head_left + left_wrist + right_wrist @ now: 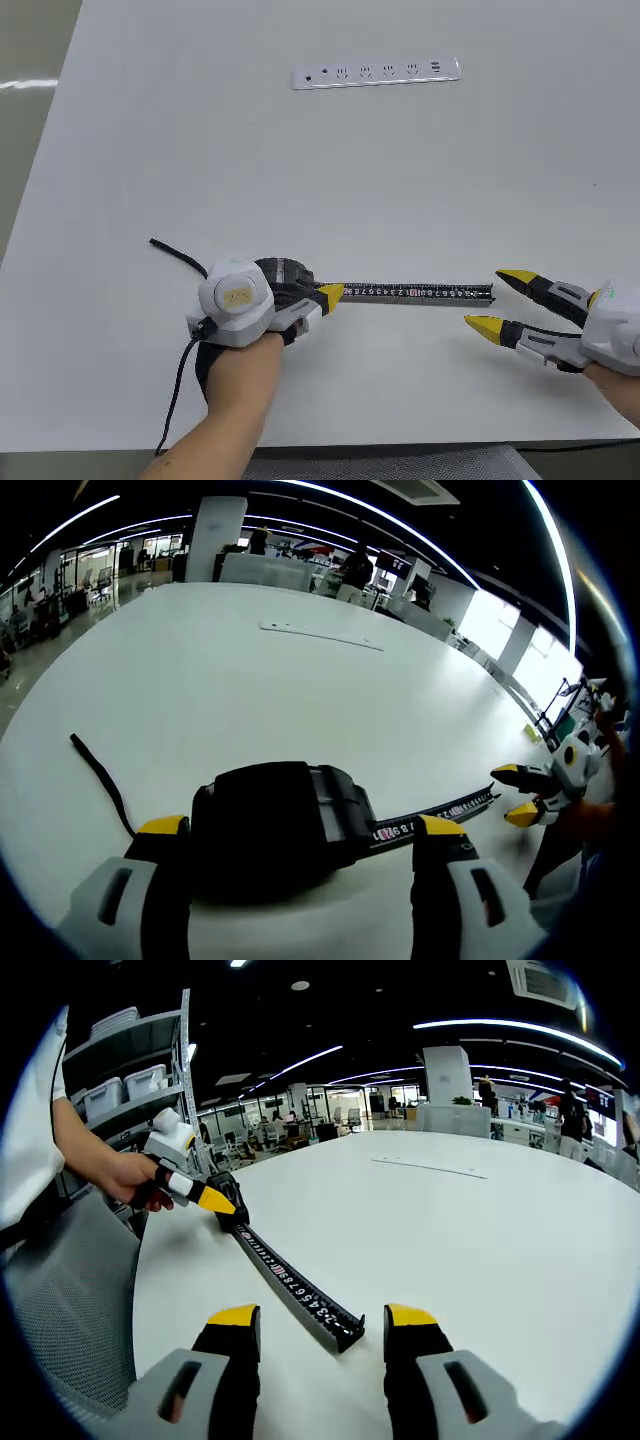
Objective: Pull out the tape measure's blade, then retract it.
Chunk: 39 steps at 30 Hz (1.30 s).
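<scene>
A black tape measure case [284, 275] [280, 820] rests on the white table [300, 160], held between the yellow-tipped jaws of my left gripper [318, 296] [300, 828]. Its blade [418, 292] [295, 1285] [435, 813] lies pulled out flat to the right, ending in a hook [491, 293] [347, 1333]. My right gripper [500, 300] [322, 1318] is open, its tips just right of the hook, one on each side, not touching it. A black wrist strap [178, 256] [100, 778] trails left of the case.
A white power strip [376, 72] [320, 635] [430, 1167] lies at the far side of the table. A grey mesh chair [70, 1300] stands at the table's near edge. An office with shelves and people lies beyond.
</scene>
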Available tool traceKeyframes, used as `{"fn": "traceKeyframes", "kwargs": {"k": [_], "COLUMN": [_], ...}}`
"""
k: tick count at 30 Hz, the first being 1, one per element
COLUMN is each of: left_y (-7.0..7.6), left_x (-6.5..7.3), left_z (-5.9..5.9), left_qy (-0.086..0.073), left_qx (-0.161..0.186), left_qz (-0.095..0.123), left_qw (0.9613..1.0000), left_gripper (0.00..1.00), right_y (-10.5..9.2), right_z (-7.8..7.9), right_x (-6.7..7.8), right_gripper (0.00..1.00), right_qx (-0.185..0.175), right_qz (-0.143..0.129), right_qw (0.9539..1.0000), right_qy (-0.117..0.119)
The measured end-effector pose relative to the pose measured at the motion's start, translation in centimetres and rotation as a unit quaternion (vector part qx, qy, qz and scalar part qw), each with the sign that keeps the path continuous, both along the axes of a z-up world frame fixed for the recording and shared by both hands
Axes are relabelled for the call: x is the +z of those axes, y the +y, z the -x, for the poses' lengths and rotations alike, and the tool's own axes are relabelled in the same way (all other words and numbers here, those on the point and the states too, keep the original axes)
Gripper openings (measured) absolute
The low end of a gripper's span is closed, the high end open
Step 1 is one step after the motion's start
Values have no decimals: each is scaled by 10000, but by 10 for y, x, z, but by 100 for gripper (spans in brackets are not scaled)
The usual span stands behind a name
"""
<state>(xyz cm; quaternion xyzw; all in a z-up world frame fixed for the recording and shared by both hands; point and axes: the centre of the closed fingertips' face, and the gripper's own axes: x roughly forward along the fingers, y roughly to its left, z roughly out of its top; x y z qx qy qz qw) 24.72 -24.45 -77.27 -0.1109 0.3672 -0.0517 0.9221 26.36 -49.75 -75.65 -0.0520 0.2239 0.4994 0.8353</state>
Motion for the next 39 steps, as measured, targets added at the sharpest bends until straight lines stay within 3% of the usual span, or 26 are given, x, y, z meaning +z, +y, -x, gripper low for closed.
{"fn": "traceKeyframes", "kwargs": {"k": [18,39], "left_y": [2,10], "left_x": [-5,-7], "left_z": [-3,-5], "left_qy": [70,116], "left_qx": [386,648], "left_qz": [121,-125], "left_qw": [9992,9978], "left_gripper": [88,81], "right_y": [6,5], "right_z": [-4,-10], "right_x": [-4,-14], "right_gripper": [44,35], "right_qx": [160,322], "right_qz": [9,-19], "right_qw": [9999,9995], "right_qy": [63,70]}}
